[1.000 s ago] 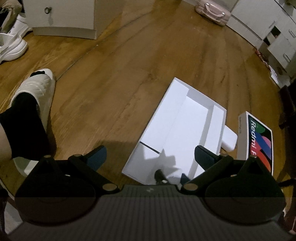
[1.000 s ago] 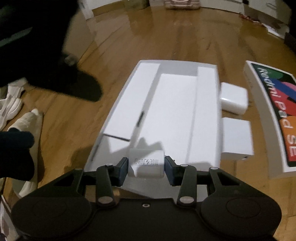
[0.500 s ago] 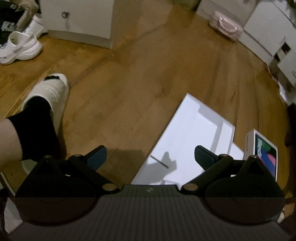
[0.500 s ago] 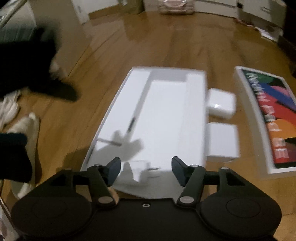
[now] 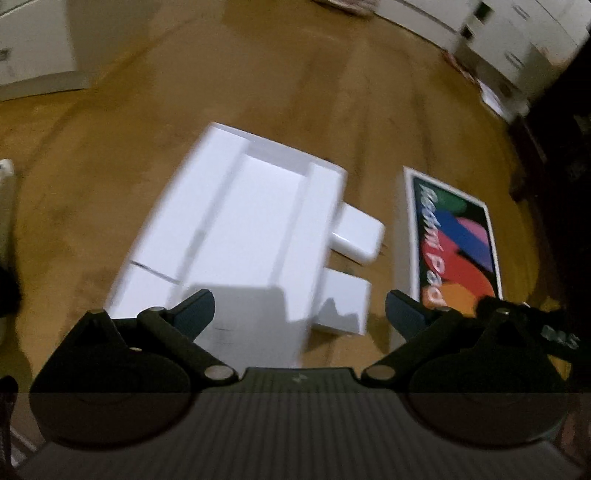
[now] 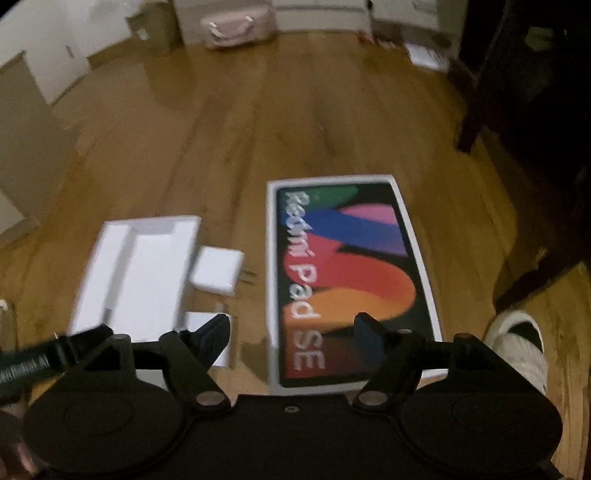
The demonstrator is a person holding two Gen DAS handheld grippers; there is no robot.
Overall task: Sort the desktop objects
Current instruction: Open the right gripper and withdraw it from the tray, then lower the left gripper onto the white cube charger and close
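Hovering with jaws wide and empty, the left gripper (image 5: 299,308) and right gripper (image 6: 291,332) were held over the floor. Two white chargers (image 5: 357,233) lay beside the white tray (image 5: 236,225), near the Redmi Pad SE lid (image 6: 351,277). Prongs could be snagged; motion blur risked misjudged grasps.

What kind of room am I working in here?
Probably a room in a home, working on the floor: wooden floorboards, white cabinets along the wall, a pink bag and a slippered foot beside the Redmi Pad SE box lid.
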